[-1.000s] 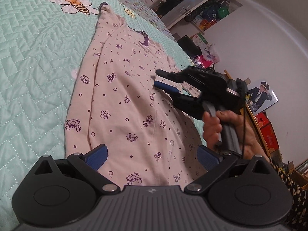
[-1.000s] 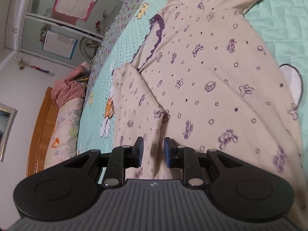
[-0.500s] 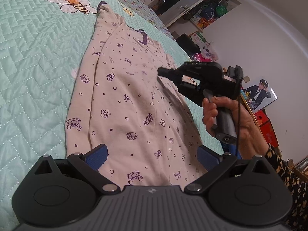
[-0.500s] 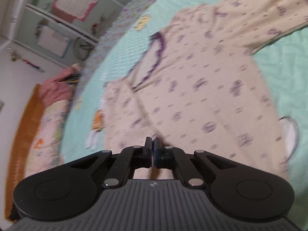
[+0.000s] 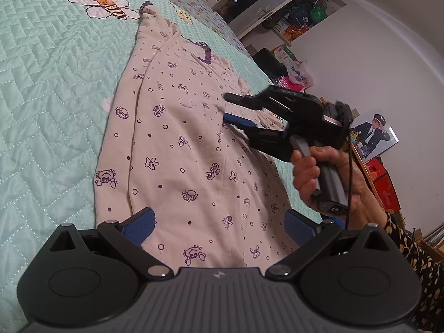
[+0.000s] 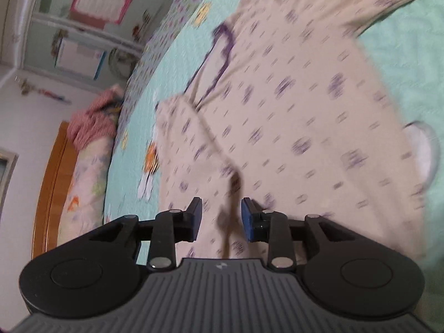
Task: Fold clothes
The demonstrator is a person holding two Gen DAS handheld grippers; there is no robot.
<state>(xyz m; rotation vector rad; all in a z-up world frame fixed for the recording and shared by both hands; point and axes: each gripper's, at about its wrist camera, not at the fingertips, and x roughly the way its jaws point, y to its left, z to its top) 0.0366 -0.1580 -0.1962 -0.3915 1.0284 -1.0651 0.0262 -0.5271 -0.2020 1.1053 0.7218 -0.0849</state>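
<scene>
The pink top (image 5: 188, 149), cream-pink with small purple sea creatures printed on it, lay spread on the bed's mint quilt (image 5: 50, 88), its purple-trimmed neckline (image 5: 206, 52) toward the far end and one sleeve running up beside the embroidered bee (image 5: 106, 2). A long crease ran down the body of the garment. In the right wrist view the same top (image 6: 291, 116) filled the frame, badly blurred, a fold line leading down toward the fingers.

Right hand-held gripper (image 5: 238, 111) hovered over the middle of the top, its blue-padded fingers parted with a gap between them, nothing caught in there; from its own camera the right hand-held gripper (image 6: 221, 216) showed that same open gap with only cloth behind it. The person's hand (image 5: 319, 177) was wrapped round its handle, a patterned sleeve (image 5: 416, 252) trailing off.

Left hand-held gripper (image 5: 219, 223) sat low at the near hem, fingers spread wide, the fabric lying between them, not pinched.

Beyond the bed: a wooden headboard (image 6: 50, 183), a pillow (image 6: 86, 183), cluttered shelves (image 5: 291, 11), and a framed photo (image 5: 373, 136) against the wall.
</scene>
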